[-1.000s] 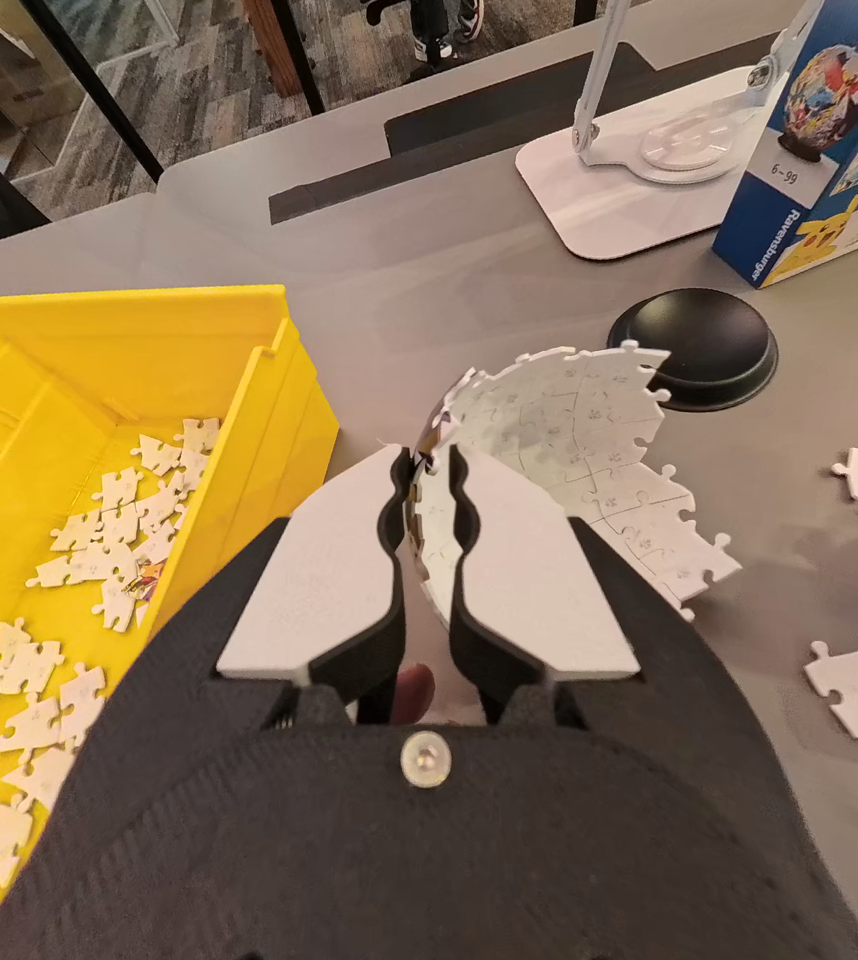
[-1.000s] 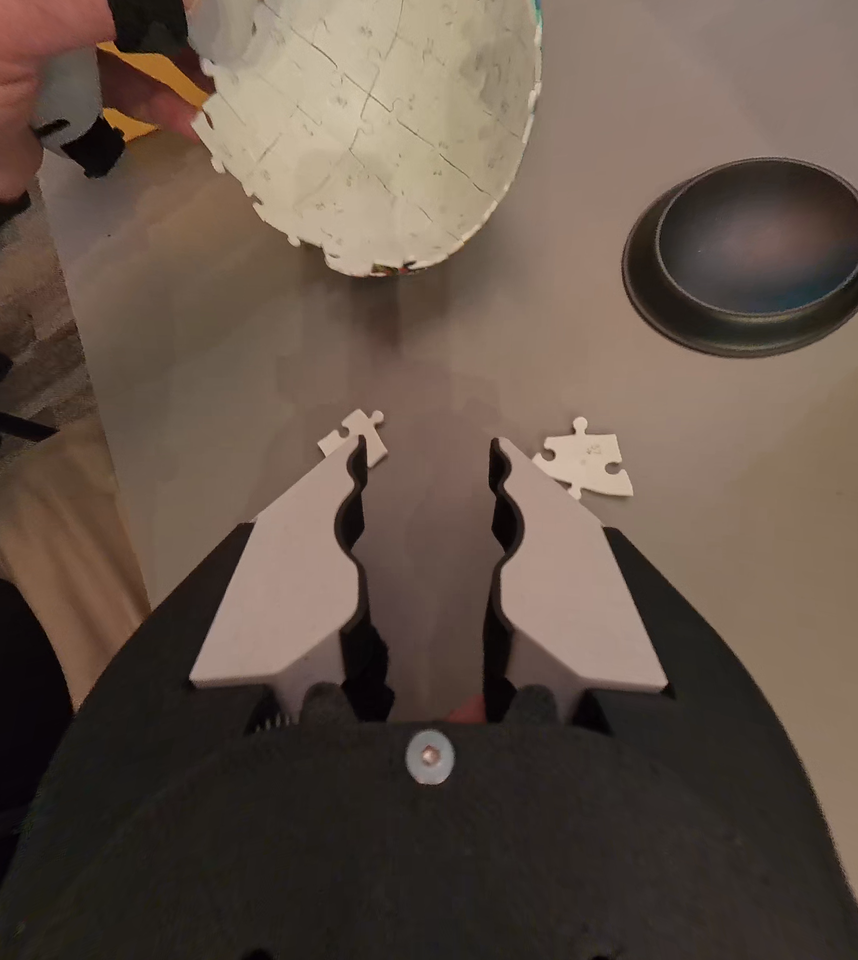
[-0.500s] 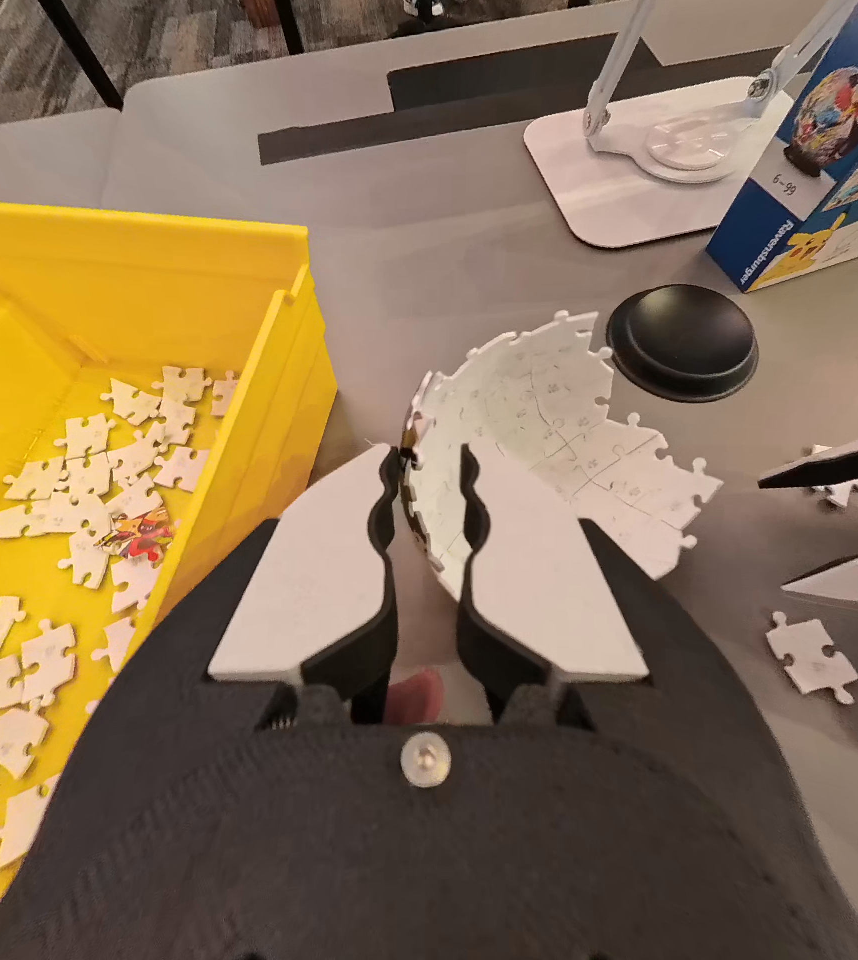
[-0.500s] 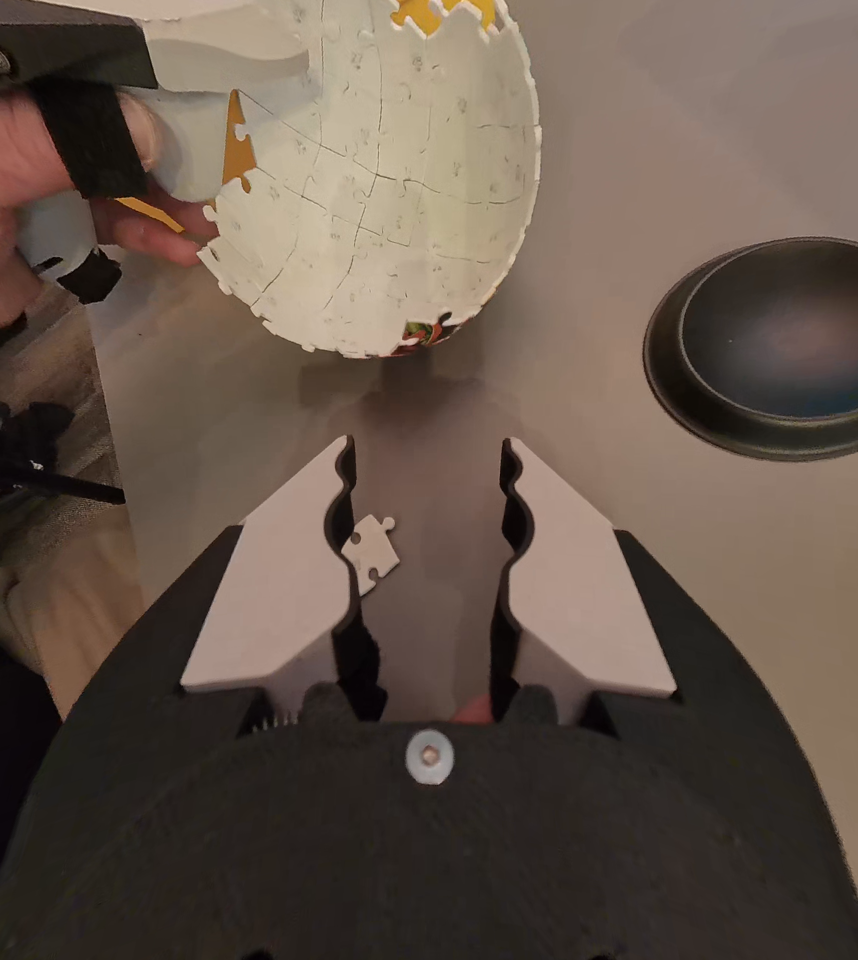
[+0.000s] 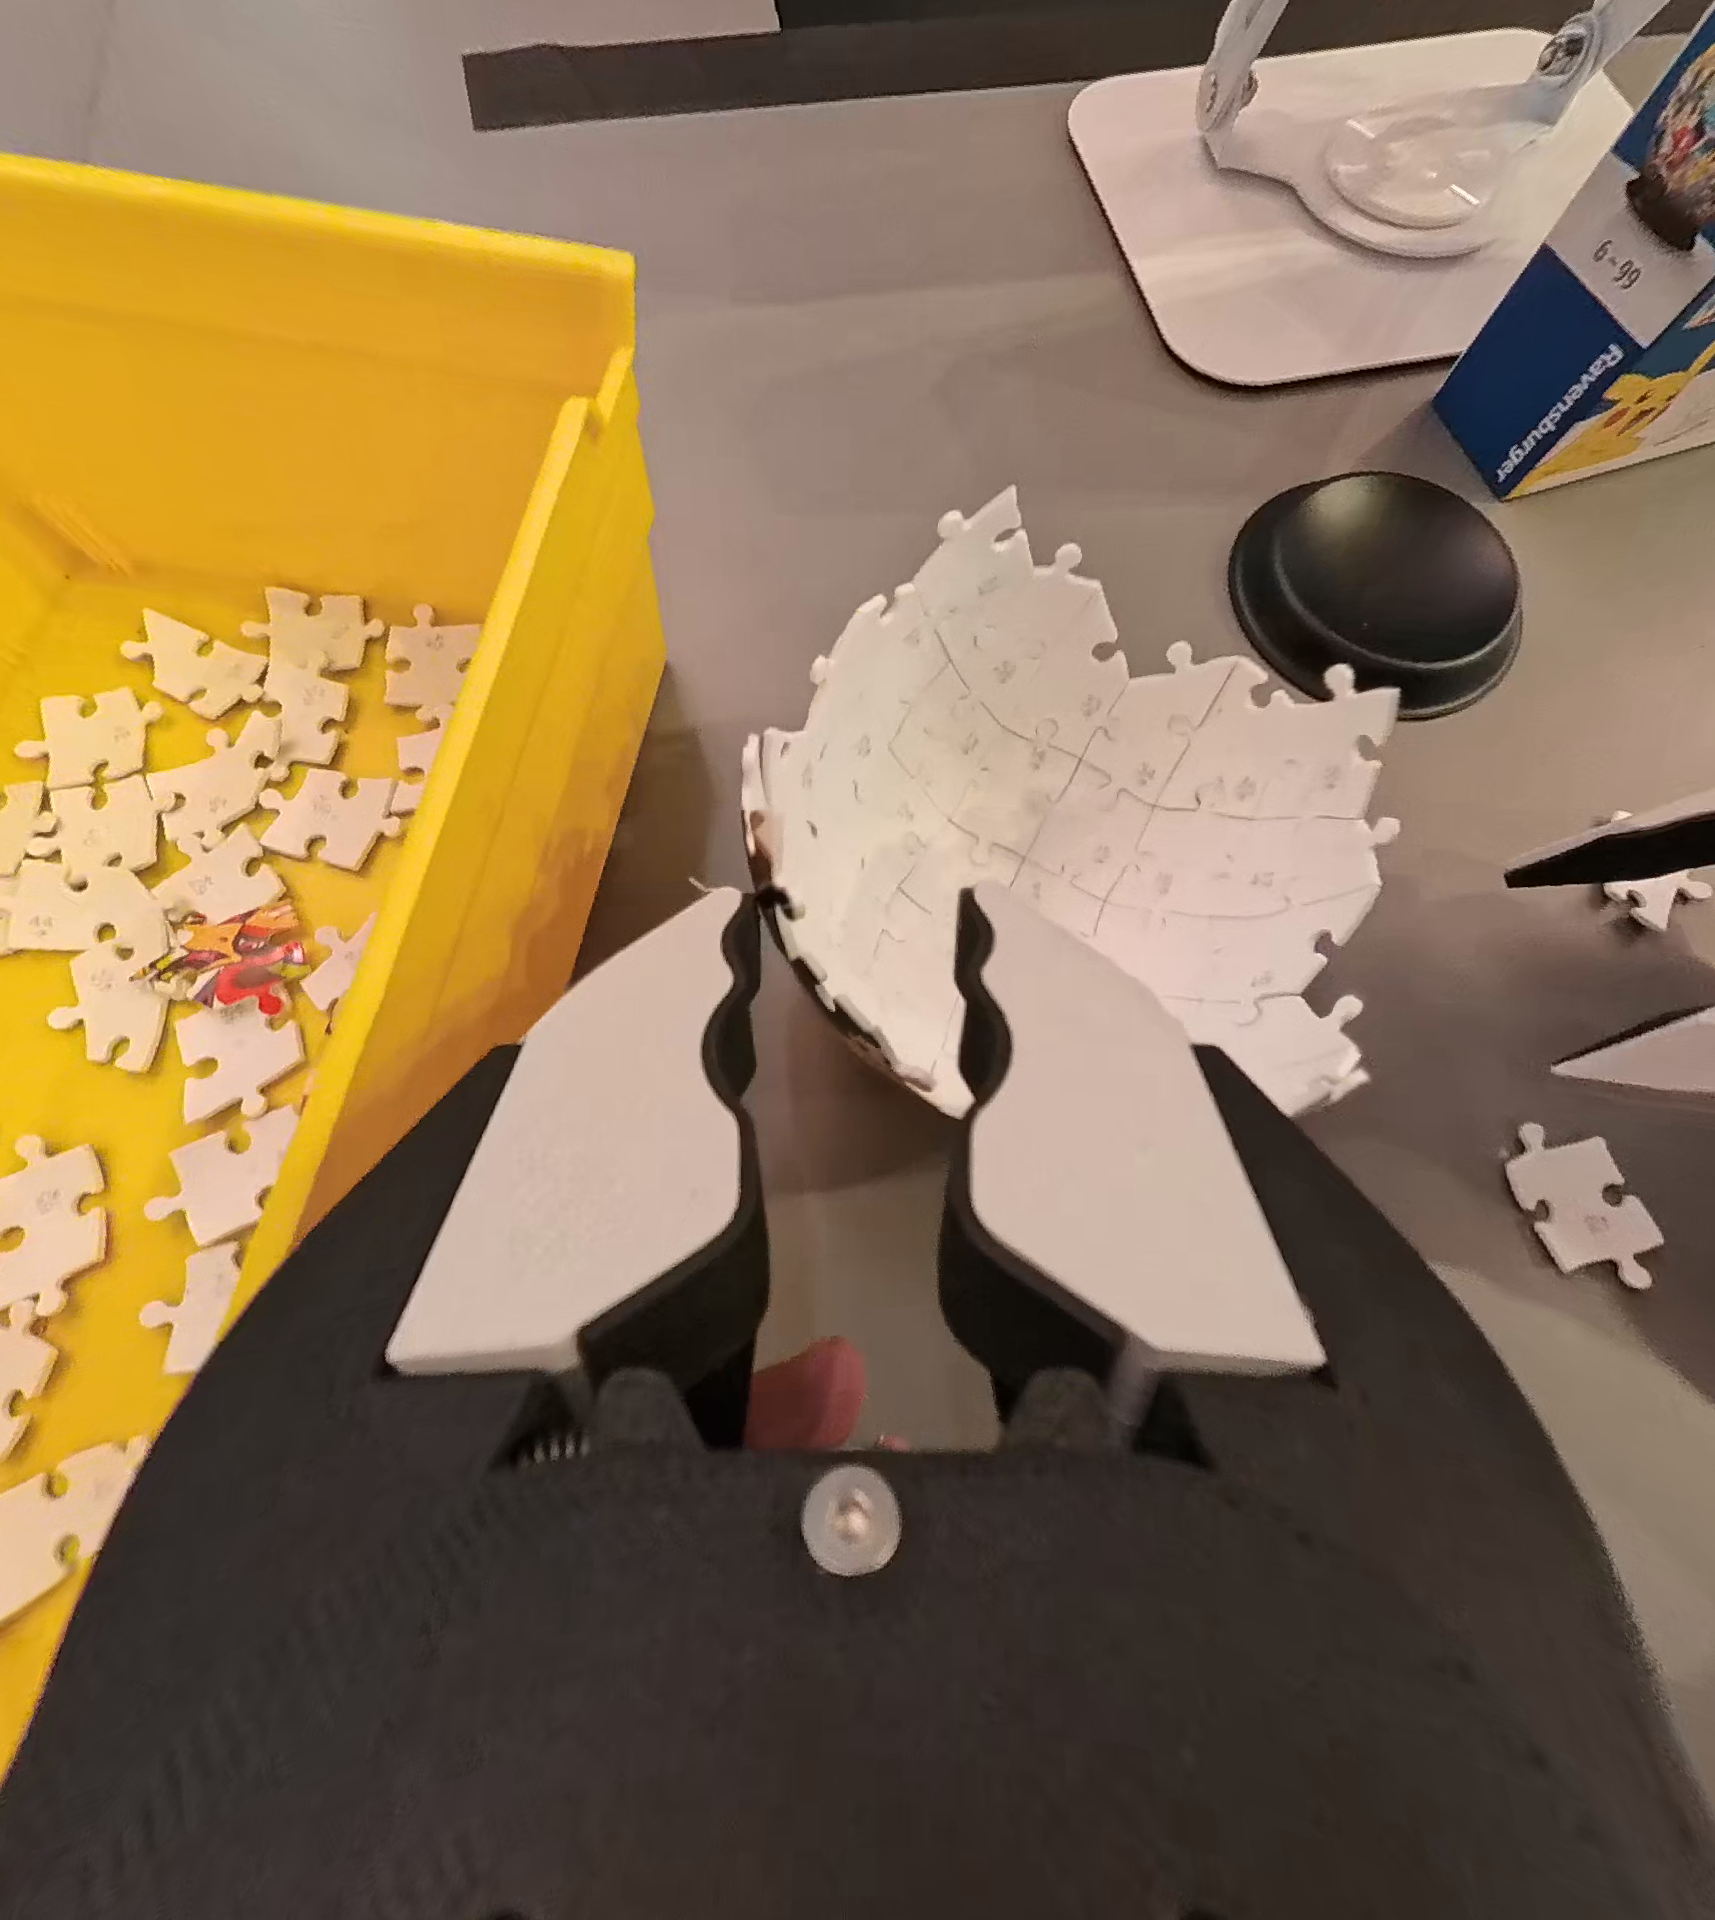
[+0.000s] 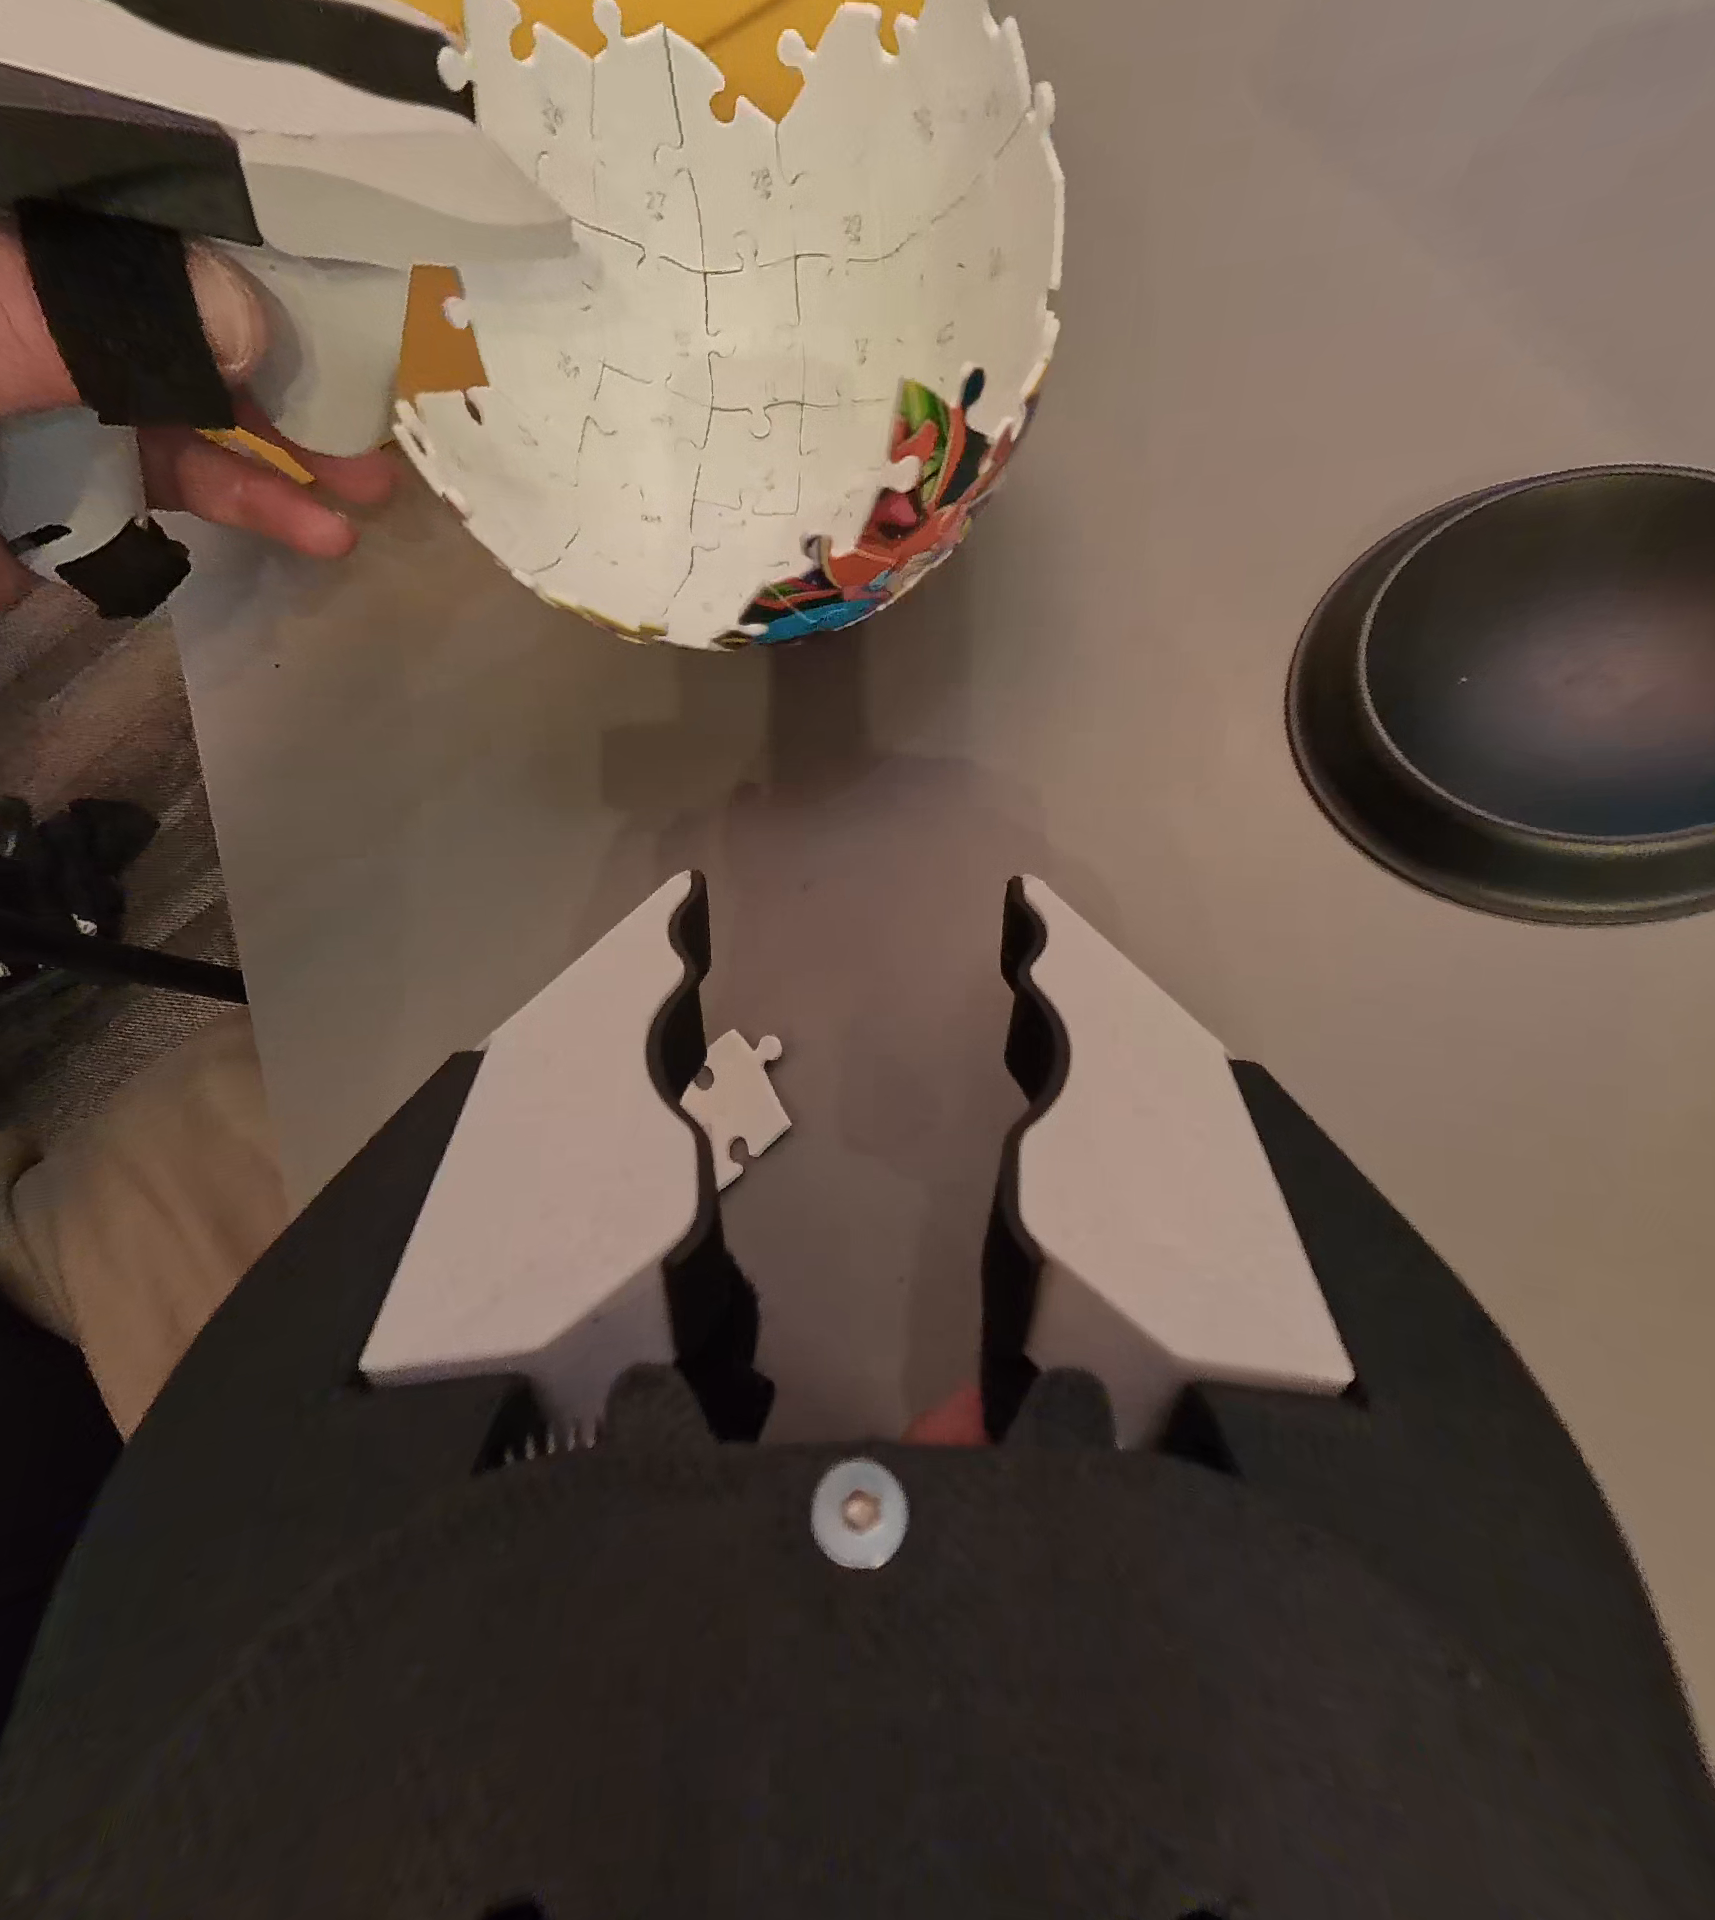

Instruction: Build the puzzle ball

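The half-built puzzle ball point(image 5: 1040, 810) is a white curved shell that opens toward me, with colourful print on its outside point(image 6: 936, 468). My left gripper point(image 5: 853, 914) is open, and the shell's near rim sits loosely between its fingers. In the right wrist view, one left finger point(image 6: 417, 197) reaches inside the shell. My right gripper point(image 6: 853, 894) is open and low over the table. A loose white piece point(image 6: 739, 1101) lies between its fingers, against the left one. The right gripper also shows in the left wrist view point(image 5: 1663, 935).
A yellow bin point(image 5: 562, 727) with several loose pieces stands left of the shell. A black round stand point(image 5: 1378, 592) sits behind it. Another loose piece point(image 5: 1580, 1205) lies at the right. A blue puzzle box point(image 5: 1611, 364) and a white lamp base point(image 5: 1300, 239) stand at the back. The table's edge point(image 6: 209, 831) is near. My right gripper is the nearer one to the white lamp base point(image 5: 1300, 239): about 25 centimetres, against 35 centimetres.
My left gripper's jaws have spread apart around the shell's rim, and the shell has turned. My right gripper has moved forward over the loose piece, closer to the shell.
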Motion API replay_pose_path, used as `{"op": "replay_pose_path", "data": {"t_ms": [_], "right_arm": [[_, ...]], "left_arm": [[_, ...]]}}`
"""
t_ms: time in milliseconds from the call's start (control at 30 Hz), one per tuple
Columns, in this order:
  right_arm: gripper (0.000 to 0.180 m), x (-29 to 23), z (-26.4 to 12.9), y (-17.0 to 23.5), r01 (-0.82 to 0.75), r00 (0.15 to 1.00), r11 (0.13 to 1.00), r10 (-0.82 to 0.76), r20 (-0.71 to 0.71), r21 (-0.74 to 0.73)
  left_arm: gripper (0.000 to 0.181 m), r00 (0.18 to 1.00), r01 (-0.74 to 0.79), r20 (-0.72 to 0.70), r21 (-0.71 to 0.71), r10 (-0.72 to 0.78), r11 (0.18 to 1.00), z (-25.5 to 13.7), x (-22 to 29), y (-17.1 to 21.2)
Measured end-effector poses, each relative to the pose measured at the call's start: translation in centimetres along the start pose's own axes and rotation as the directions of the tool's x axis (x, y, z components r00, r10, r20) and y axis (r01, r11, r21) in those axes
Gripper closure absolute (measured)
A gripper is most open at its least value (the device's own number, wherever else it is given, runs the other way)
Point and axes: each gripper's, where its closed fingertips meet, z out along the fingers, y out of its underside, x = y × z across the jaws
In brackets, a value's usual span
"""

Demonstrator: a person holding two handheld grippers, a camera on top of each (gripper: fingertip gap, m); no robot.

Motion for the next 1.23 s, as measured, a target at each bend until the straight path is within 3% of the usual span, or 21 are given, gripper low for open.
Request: {"op": "replay_pose_path", "data": {"t_ms": [367,567,667,767,833,933,1033,1233], "right_arm": [[0.124,1.0,-1.5,-0.2,0.014,0.999,1.000,-0.013,-0.029,0.015],[0.124,1.9,-2.7,0.3,0.008,0.999,1.000,-0.007,-0.048,0.018],[0.124,2.2,-2.9,0.3,0.021,0.998,1.000,-0.021,-0.056,0.014],[0.124,2.2,-3.2,0.1,0.025,0.998,0.999,-0.024,-0.051,0.023],[0.124,2.5,-3.5,0.1,0.027,0.998,0.999,-0.025,-0.057,0.026],[0.124,2.9,-4.0,-0.1,0.027,0.998,0.999,-0.025,-0.066,0.034],[0.124,3.2,-4.2,0.0,0.017,0.998,0.999,-0.015,-0.060,0.039],[0.124,3.4,-4.6,-0.4,0.005,0.999,0.998,-0.002,-0.043,0.061]], "left_arm": [[0.132,0.996,-0.018,-0.092,-0.032,0.015,0.999,-1.6,0.1,0.5],[0.133,0.959,-0.280,-0.056,-0.022,0.278,0.960,-4.0,0.1,-3.7],[0.131,0.862,-0.504,-0.067,-0.027,0.502,0.863,-3.4,0.8,-6.3],[0.127,0.649,-0.760,-0.110,-0.053,0.753,0.648,-1.1,2.0,-7.8],[0.125,0.529,-0.847,-0.219,-0.077,0.820,0.526,1.1,2.8,-7.4],[0.128,0.383,-0.919,-0.423,-0.084,0.821,0.385,3.7,4.0,-5.5],[0.129,0.256,-0.965,-0.531,-0.096,0.808,0.243,5.1,4.0,-4.8],[0.138,0.180,-0.980,-0.719,-0.071,0.671,0.187,5.8,4.5,-3.7]]}}
